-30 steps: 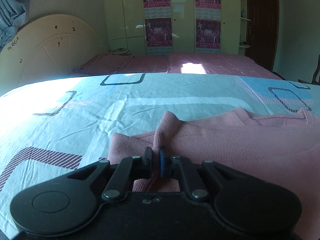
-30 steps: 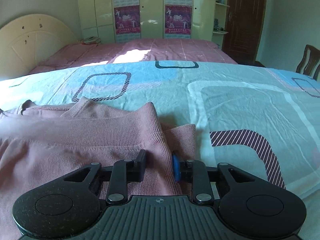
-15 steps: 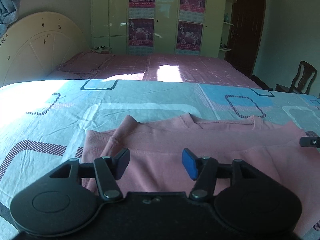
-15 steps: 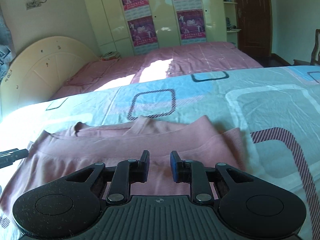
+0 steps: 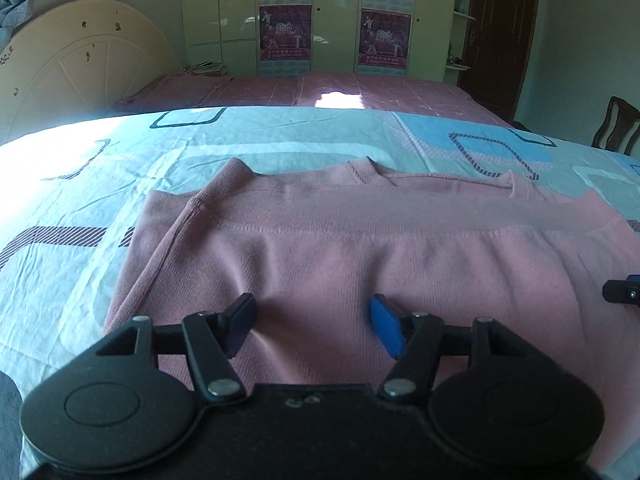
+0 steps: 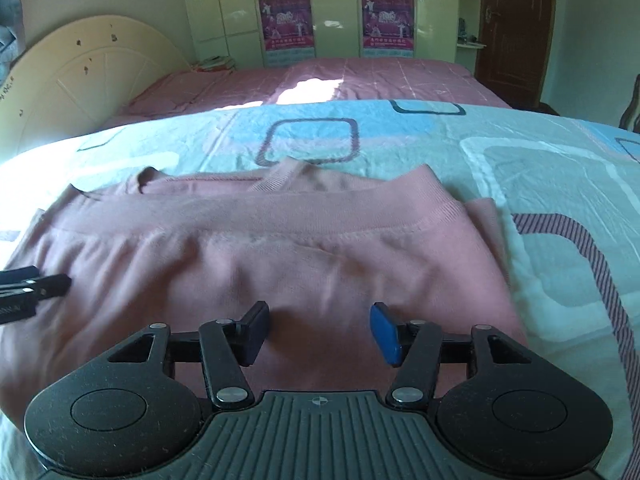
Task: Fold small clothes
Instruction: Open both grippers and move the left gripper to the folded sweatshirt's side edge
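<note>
Lying folded on the patterned bedsheet (image 5: 280,140), a pink knit sweater (image 5: 360,248) is seen directly ahead of both grippers. The left gripper (image 5: 312,326) is spread wide above its near part, nothing held. The right gripper (image 6: 318,330) is likewise wide, empty; pad contact with the fabric possibly present, hard to tell.

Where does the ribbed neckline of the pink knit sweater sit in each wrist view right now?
Left wrist view: the ribbed neckline of the pink knit sweater sits centre-right, at its far edge, beyond the open left tool.
Right wrist view: the neckline sits centre-left at the far edge, beyond the open right tool.
Shared landmark: the cream arched headboard, upper left in both.
</note>
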